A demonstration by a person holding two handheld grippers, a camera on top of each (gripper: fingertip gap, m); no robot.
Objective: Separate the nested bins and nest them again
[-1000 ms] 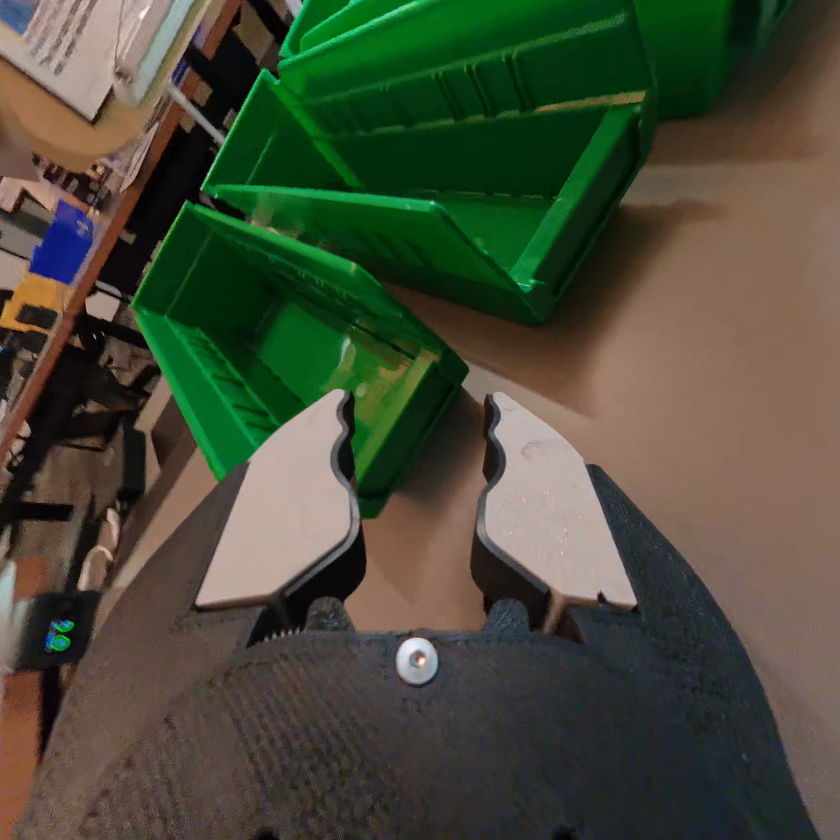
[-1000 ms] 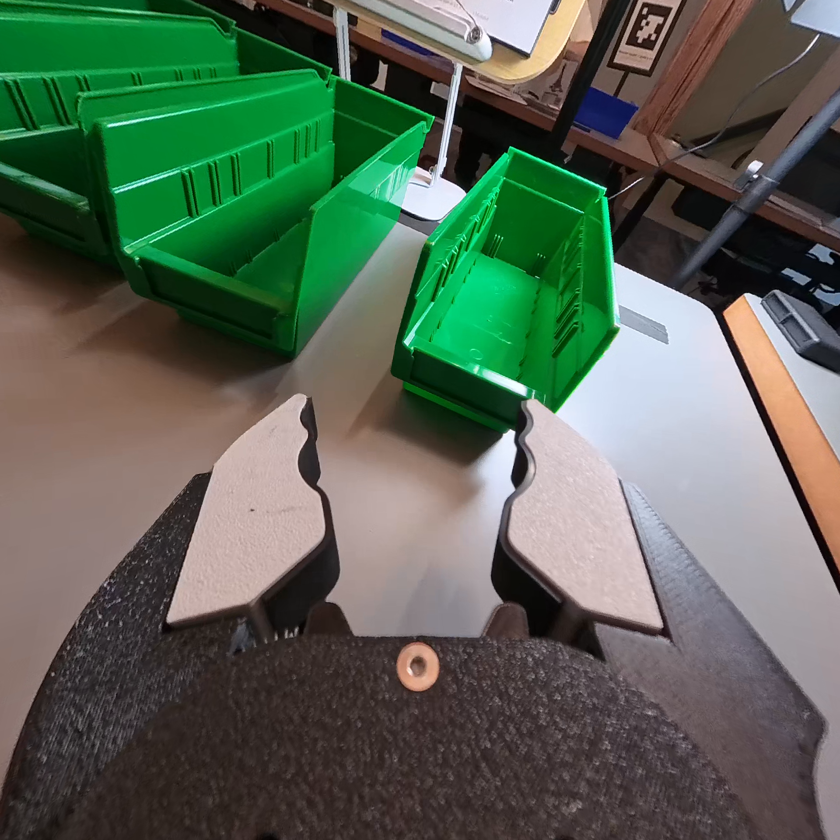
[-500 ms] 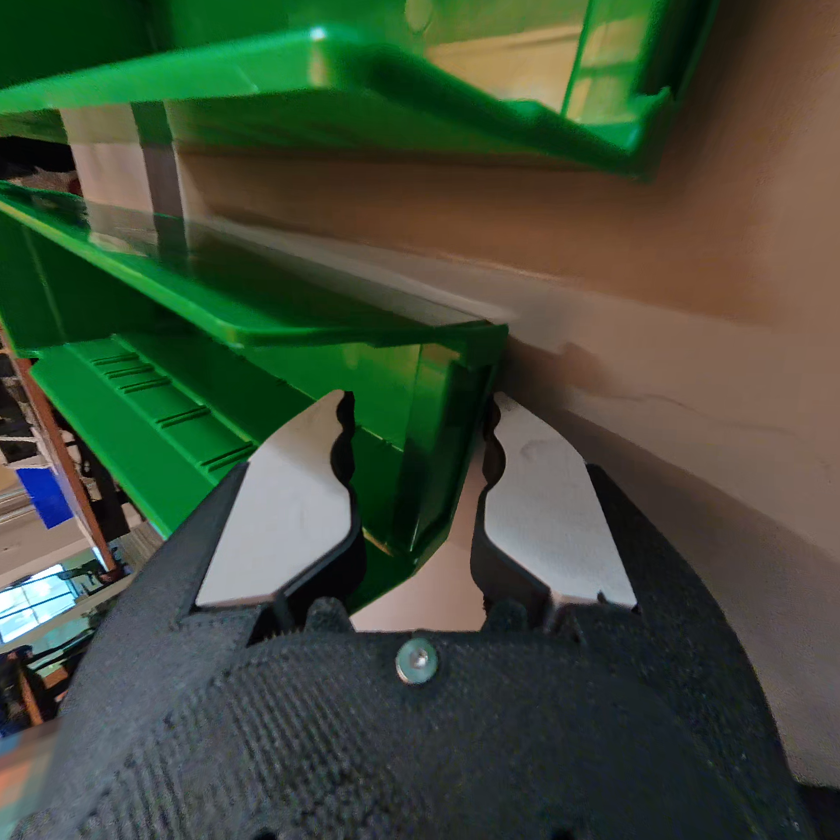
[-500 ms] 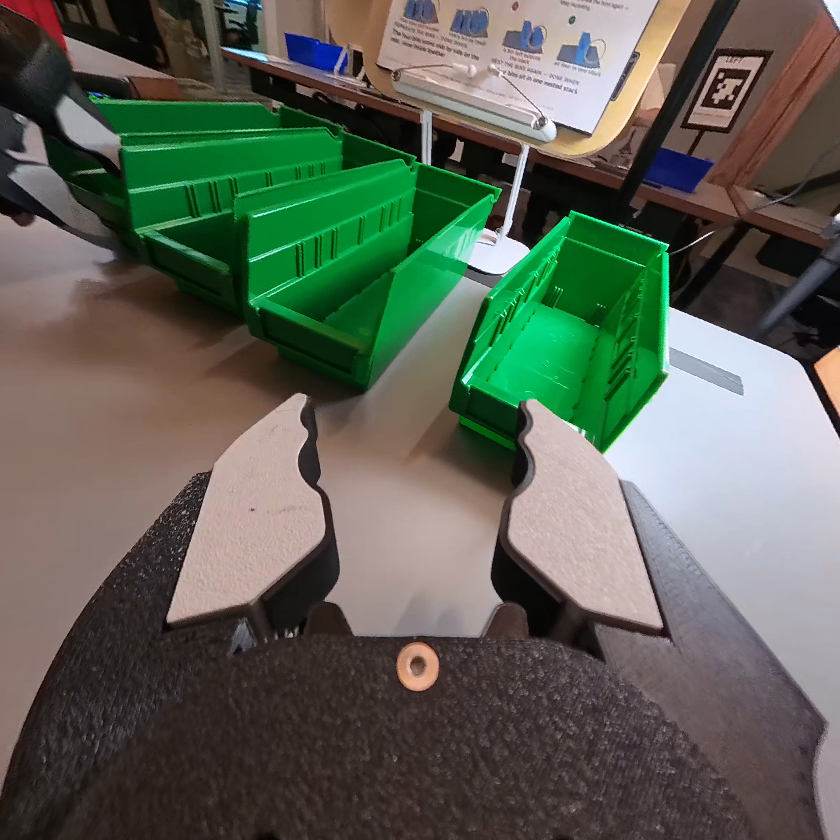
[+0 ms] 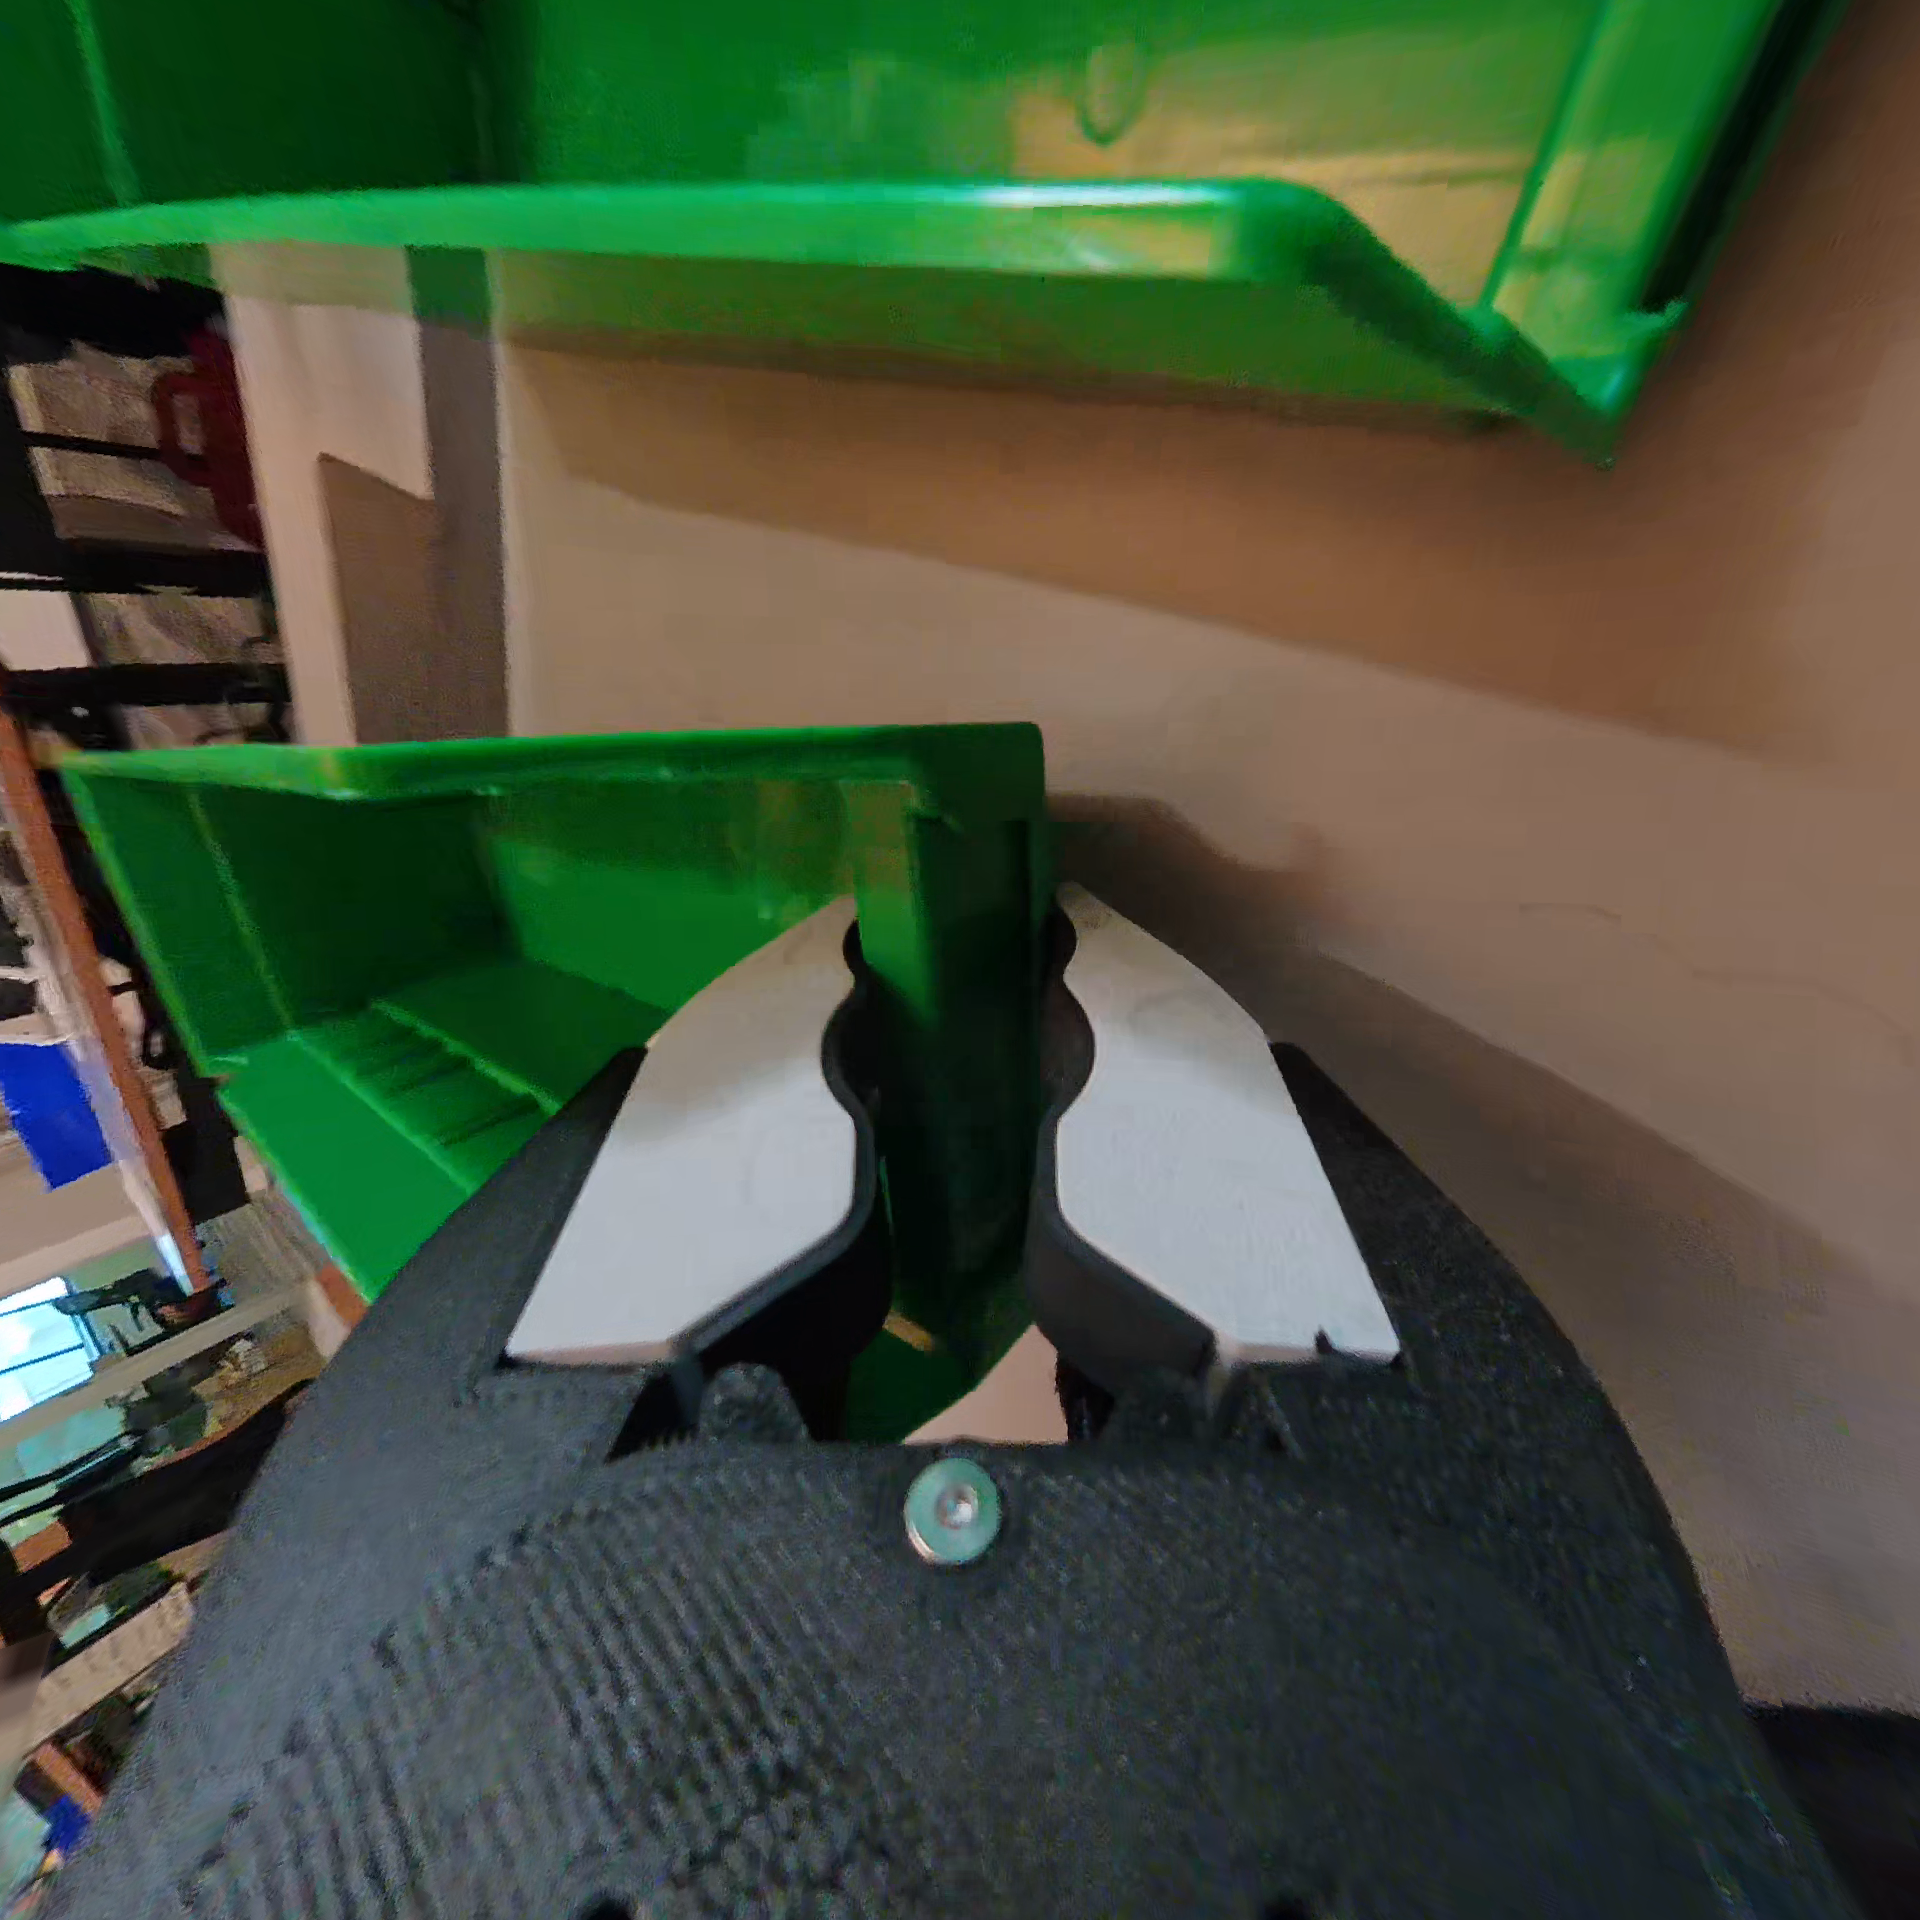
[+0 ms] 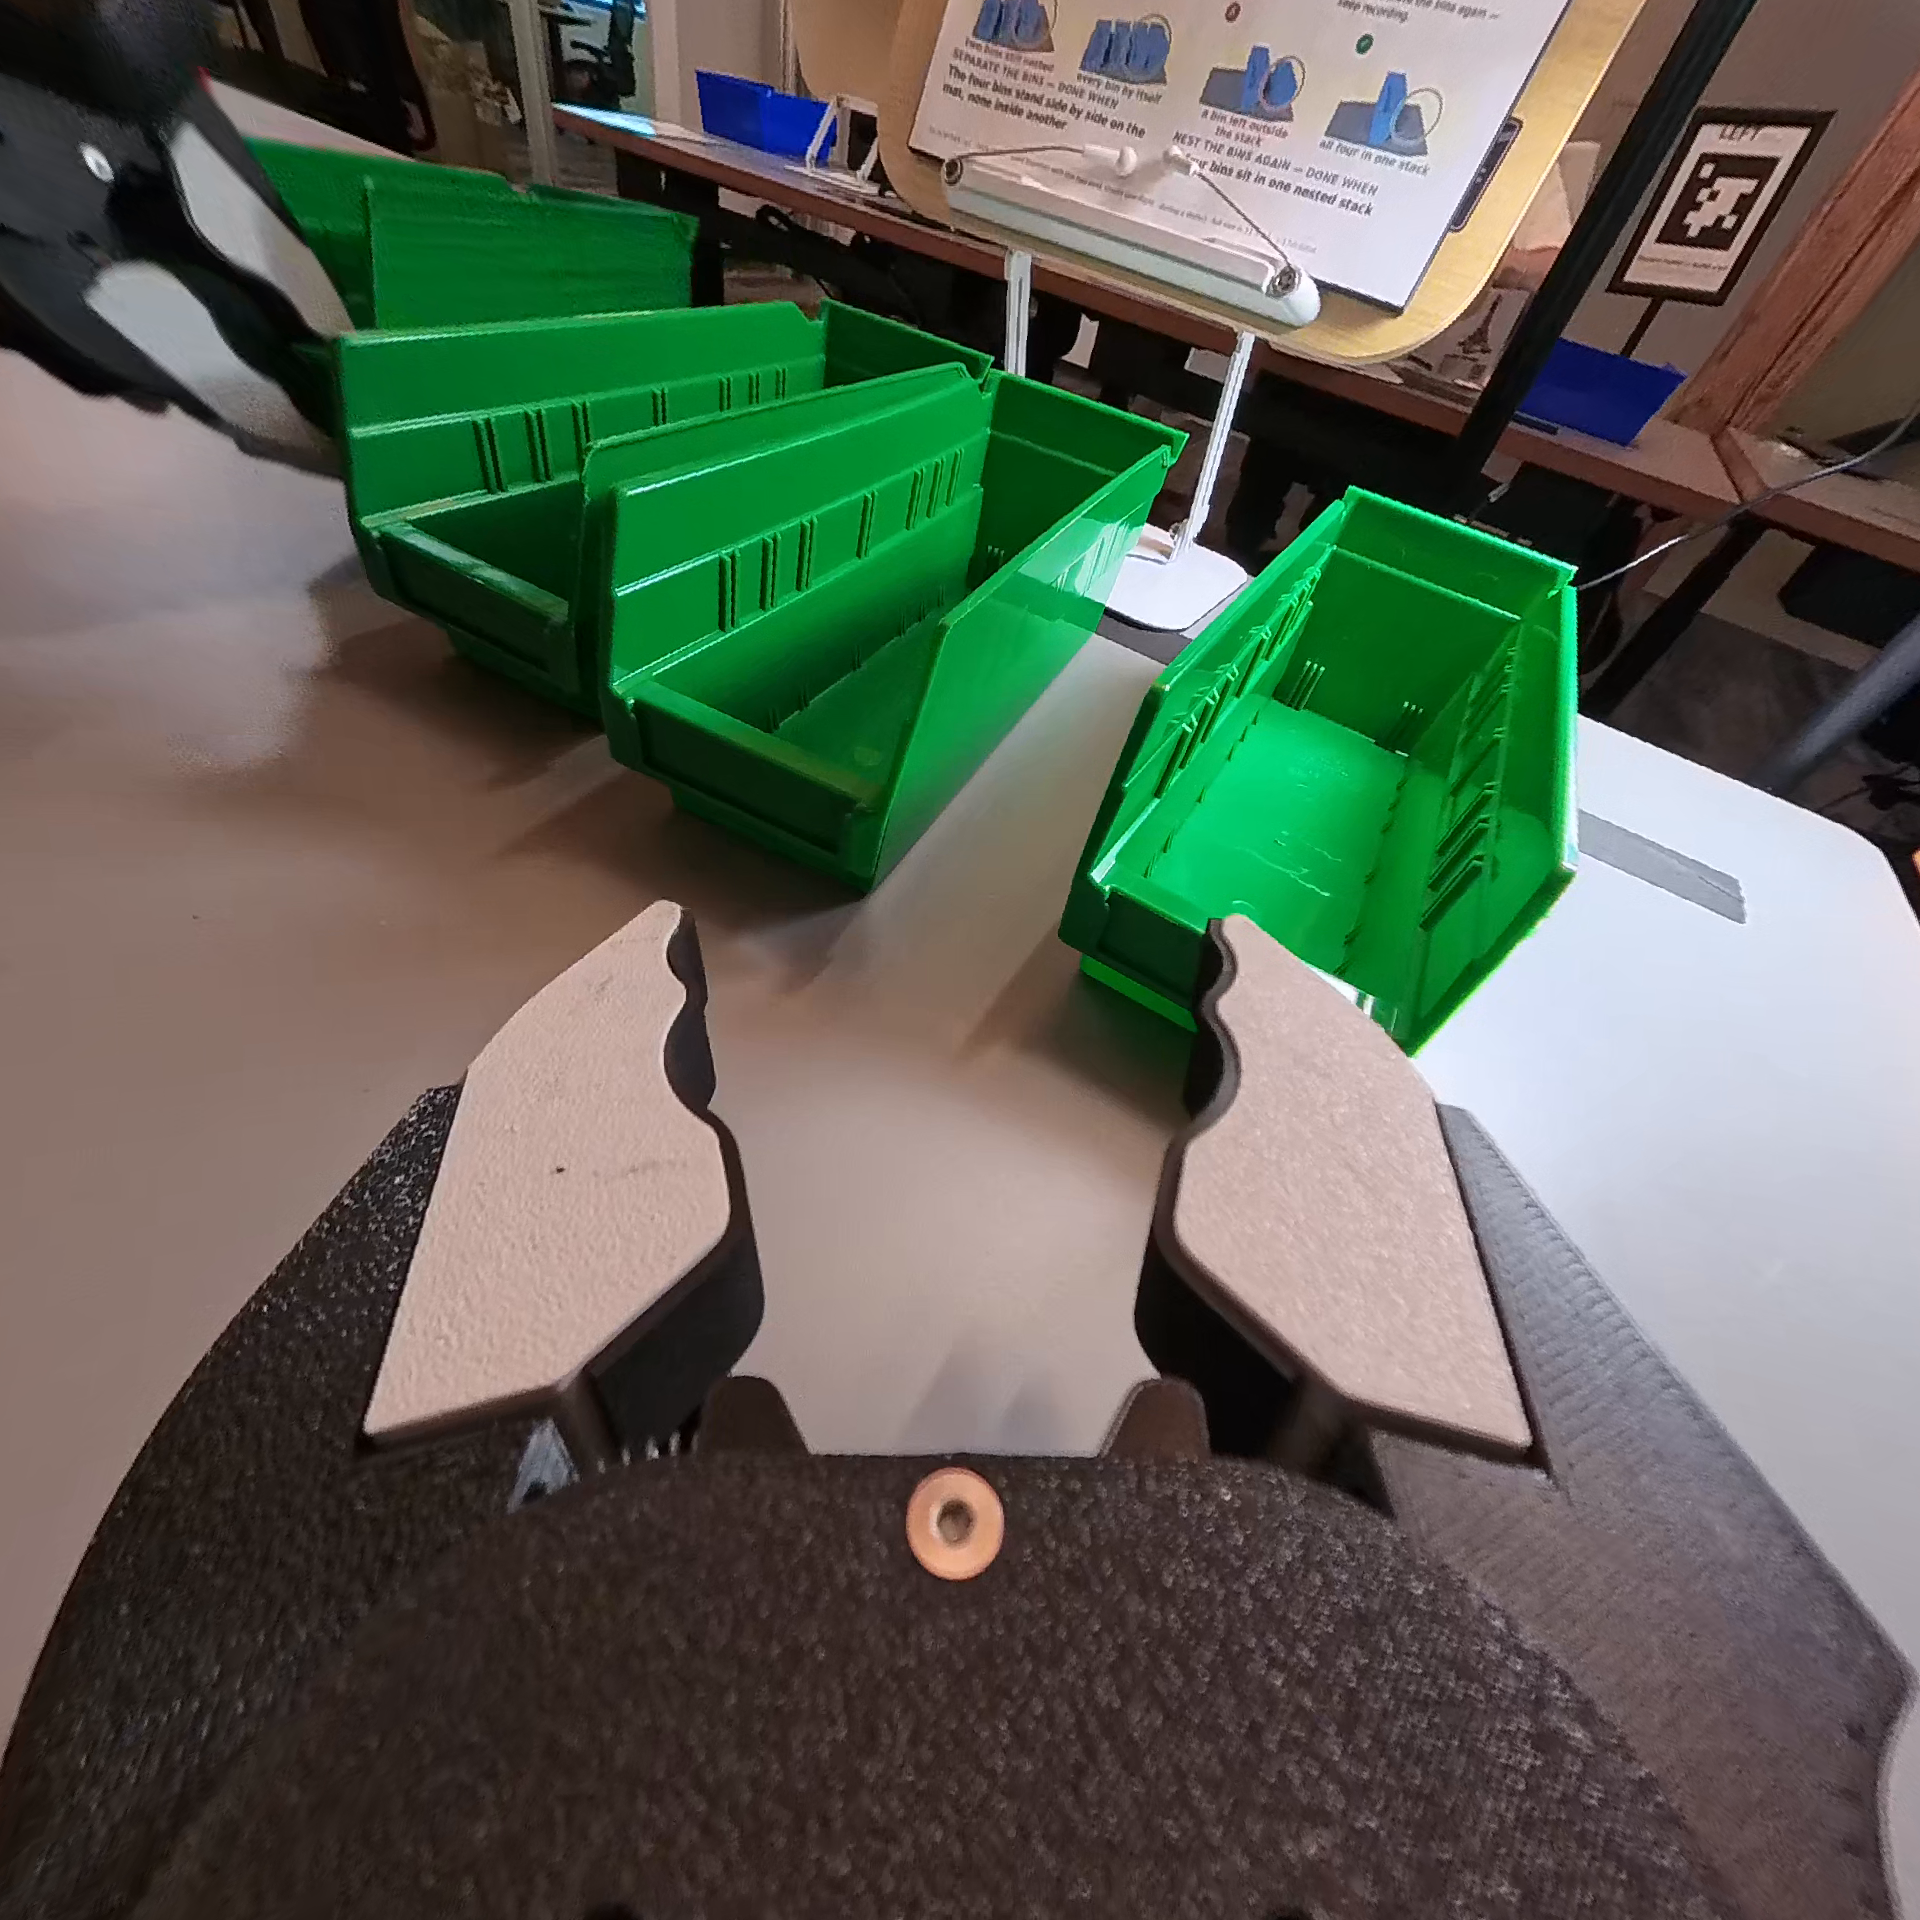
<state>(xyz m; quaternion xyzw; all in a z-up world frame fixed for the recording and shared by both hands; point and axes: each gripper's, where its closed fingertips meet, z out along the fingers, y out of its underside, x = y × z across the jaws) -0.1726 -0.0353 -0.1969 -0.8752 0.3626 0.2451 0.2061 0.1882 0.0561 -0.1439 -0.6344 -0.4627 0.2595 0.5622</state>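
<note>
Several green bins stand side by side on the pale table [image 6: 260, 831]. My left gripper [image 5: 951, 914] is shut on the end wall of the leftmost bin [image 5: 416, 935]. The neighbouring bin [image 5: 831, 229] fills the top of the left wrist view. In the right wrist view the left gripper [image 6: 135, 239] shows at the top left, at the leftmost bin [image 6: 520, 249]. To its right stand a second bin [image 6: 582, 416] and a third bin [image 6: 862, 623]. A fourth bin [image 6: 1340, 790] stands apart on the right. My right gripper [image 6: 945, 925] is open and empty above the table, just in front of the fourth bin.
A sign stand with an instruction sheet [image 6: 1195, 156] rises behind the bins, its white base [image 6: 1164, 592] on the table's far edge. A grey tape strip [image 6: 1662, 873] lies at the right. Blue bins [image 6: 769, 109] sit on a bench behind. The tips of one gripper are about 40 centimeters away from the tips of the other.
My left gripper has moved onto the end wall of the leftmost bin and closed on it. My right gripper has drawn back a little and stays open.
</note>
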